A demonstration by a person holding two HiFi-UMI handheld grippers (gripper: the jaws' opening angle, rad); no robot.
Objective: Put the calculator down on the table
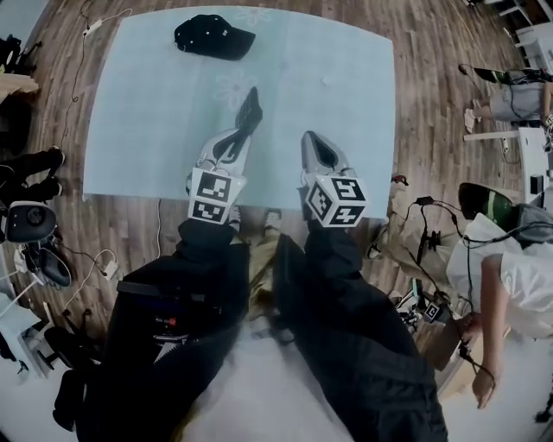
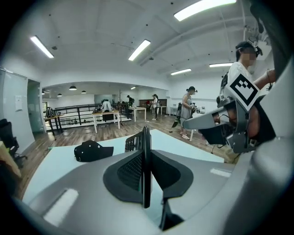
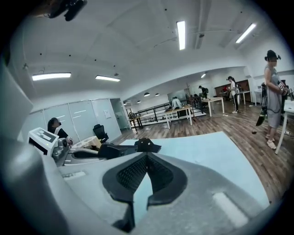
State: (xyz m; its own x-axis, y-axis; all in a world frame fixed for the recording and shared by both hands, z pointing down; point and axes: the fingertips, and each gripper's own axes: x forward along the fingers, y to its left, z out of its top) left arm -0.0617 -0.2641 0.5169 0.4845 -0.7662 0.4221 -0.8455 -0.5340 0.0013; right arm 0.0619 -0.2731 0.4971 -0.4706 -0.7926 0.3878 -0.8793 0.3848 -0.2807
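Saw a black cap (image 1: 213, 36) lying far and slightly left, brim turned to the right. Noted wooden plank floor (image 1: 432, 104) all around, with a white cable (image 1: 93, 27) at the far left and tangled cords (image 1: 425, 202) at the right. Found a person in a white top (image 1: 518, 276) at the near right. Made out, far across the room, white-topped tables (image 3: 183, 111), a black railing (image 3: 149, 112), a black office chair (image 3: 99, 132) beside glass partitions (image 3: 82, 120), and long ceiling lights (image 3: 181, 34).
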